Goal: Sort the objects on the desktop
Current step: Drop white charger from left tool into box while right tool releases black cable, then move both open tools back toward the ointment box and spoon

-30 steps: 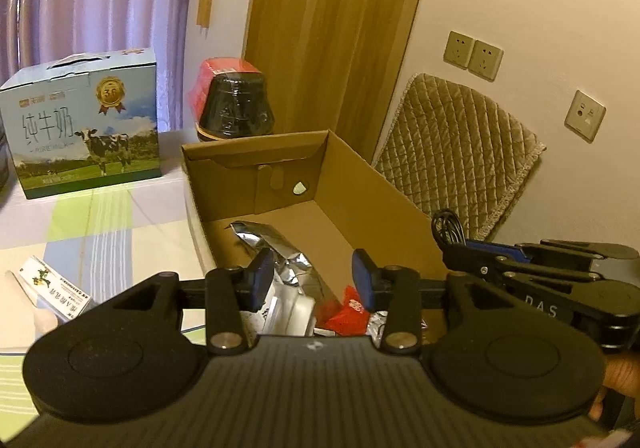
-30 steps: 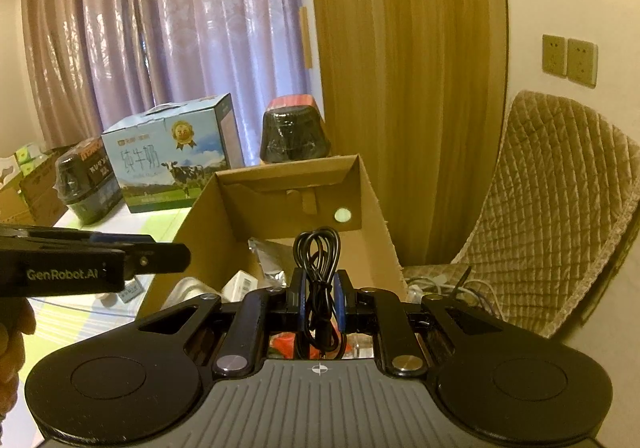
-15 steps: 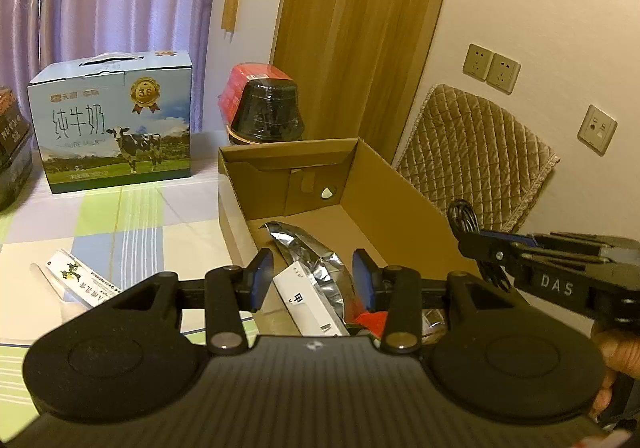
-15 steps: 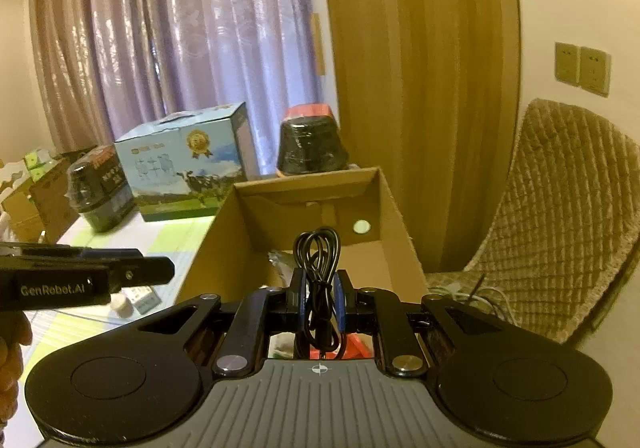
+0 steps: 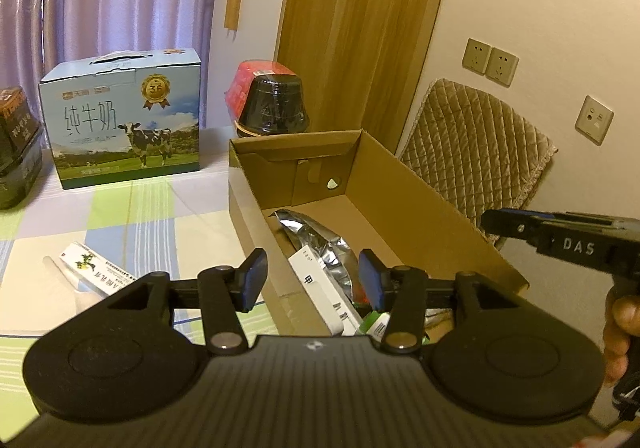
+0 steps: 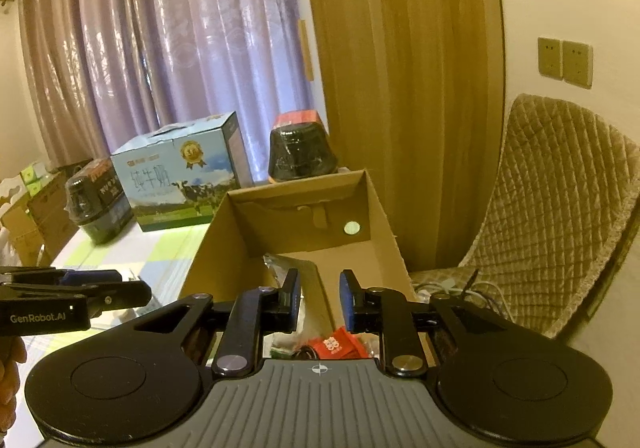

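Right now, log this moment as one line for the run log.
left gripper: open, empty | right gripper: open, empty, above cardboard box | foil pouch: in box | small carton: on table

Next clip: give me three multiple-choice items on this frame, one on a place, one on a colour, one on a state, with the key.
1. Where does the silver foil bag lie?
A. inside the cardboard box
B. on the chair
C. on the milk carton

2. What colour is the small packet below the right gripper?
A. blue
B. red
C. yellow

3. How do the jaws of the left gripper stand?
A. shut on a cable
B. shut on nothing
C. open, holding nothing

Key: 1 A, the bag rests on the box floor; 2 B, the packet is plainly red; 3 C, a clear gap shows between the pads.
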Action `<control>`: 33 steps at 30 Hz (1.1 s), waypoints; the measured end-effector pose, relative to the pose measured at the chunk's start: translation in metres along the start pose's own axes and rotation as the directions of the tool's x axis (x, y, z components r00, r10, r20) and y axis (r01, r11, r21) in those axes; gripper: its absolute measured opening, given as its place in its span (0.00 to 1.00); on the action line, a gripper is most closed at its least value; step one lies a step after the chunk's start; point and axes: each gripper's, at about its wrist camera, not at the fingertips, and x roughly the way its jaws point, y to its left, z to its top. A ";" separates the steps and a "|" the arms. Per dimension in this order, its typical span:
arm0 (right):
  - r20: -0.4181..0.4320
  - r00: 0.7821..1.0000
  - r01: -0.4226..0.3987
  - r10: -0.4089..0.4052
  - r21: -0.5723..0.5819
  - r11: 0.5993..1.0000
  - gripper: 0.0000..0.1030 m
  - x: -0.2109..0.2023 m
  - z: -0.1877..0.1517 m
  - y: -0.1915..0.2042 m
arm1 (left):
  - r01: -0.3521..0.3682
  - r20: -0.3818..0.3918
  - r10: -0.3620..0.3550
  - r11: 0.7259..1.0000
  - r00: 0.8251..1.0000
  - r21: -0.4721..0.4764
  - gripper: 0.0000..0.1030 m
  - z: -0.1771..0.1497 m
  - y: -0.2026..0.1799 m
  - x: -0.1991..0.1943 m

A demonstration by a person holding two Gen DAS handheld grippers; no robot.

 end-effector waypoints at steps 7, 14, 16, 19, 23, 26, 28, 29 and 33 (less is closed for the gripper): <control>0.033 0.999 -0.028 0.028 0.007 1.000 0.41 -0.030 -0.003 0.015 | -0.020 0.002 0.020 1.000 1.000 0.023 0.54 -0.017 0.012 -0.033; 0.045 0.996 -0.076 0.078 -0.031 0.997 0.77 -0.047 -0.018 0.051 | -0.082 -0.040 0.082 0.997 0.996 0.005 0.66 -0.059 0.044 -0.071; 0.037 0.994 -0.103 0.105 -0.051 0.993 0.83 -0.048 -0.023 0.065 | -0.112 -0.048 0.112 0.994 0.993 0.000 0.74 -0.071 0.055 -0.082; 0.035 0.989 -0.141 0.144 -0.074 0.987 0.90 -0.050 -0.031 0.087 | -0.158 -0.057 0.156 0.987 0.986 -0.020 0.80 -0.084 0.074 -0.096; 0.013 0.981 -0.188 0.191 -0.121 0.975 0.92 -0.046 -0.040 0.117 | -0.222 -0.071 0.220 0.975 0.973 -0.029 0.87 -0.096 0.098 -0.112; -0.007 0.975 -0.220 0.221 -0.146 0.965 0.92 -0.040 -0.046 0.139 | -0.276 -0.071 0.274 0.961 0.959 -0.020 0.94 -0.102 0.110 -0.124; -0.018 0.972 -0.236 0.236 -0.157 0.959 0.93 -0.037 -0.052 0.151 | -0.307 -0.071 0.306 0.952 0.949 -0.011 0.96 -0.104 0.118 -0.128; -0.023 0.970 -0.242 0.241 -0.164 0.956 0.93 -0.035 -0.054 0.157 | -0.320 -0.072 0.319 0.947 0.945 -0.005 0.96 -0.106 0.121 -0.131; -0.041 0.965 -0.262 0.259 -0.194 0.945 0.93 -0.027 -0.060 0.176 | -0.347 -0.084 0.344 0.938 0.935 -0.017 0.97 -0.114 0.136 -0.136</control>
